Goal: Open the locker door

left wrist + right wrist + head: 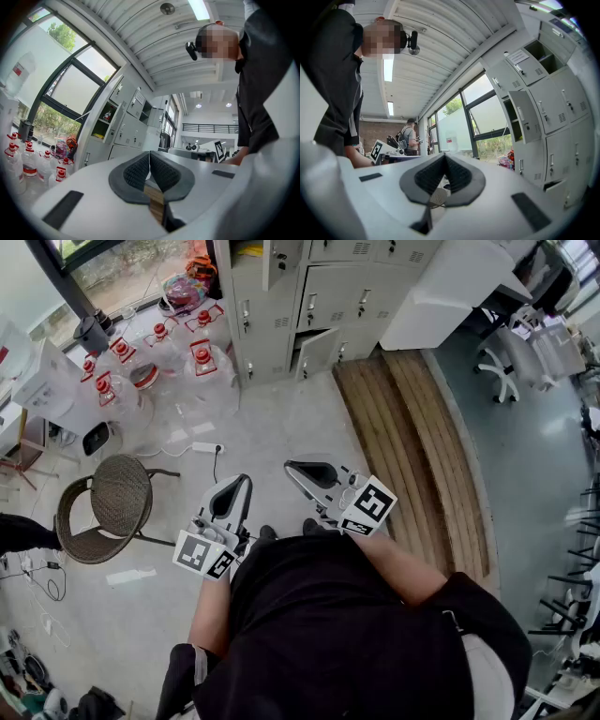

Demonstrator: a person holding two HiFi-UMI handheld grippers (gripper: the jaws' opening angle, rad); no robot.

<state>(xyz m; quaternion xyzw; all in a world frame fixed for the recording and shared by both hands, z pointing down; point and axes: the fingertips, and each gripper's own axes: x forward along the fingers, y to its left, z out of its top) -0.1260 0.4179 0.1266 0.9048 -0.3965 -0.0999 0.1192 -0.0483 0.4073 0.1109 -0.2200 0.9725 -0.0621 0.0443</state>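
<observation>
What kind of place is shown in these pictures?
Probably an office or lab storage corner: grey metal lockers stand beside a large window, water jugs with red caps sit near them, and an office chair is nearby.

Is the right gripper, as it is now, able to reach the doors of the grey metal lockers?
Probably not yet. The right gripper is near the person's body, and a stretch of grey floor separates it from the grey metal lockers. Nothing blocks the way; stepping forward should suffice.
</observation>
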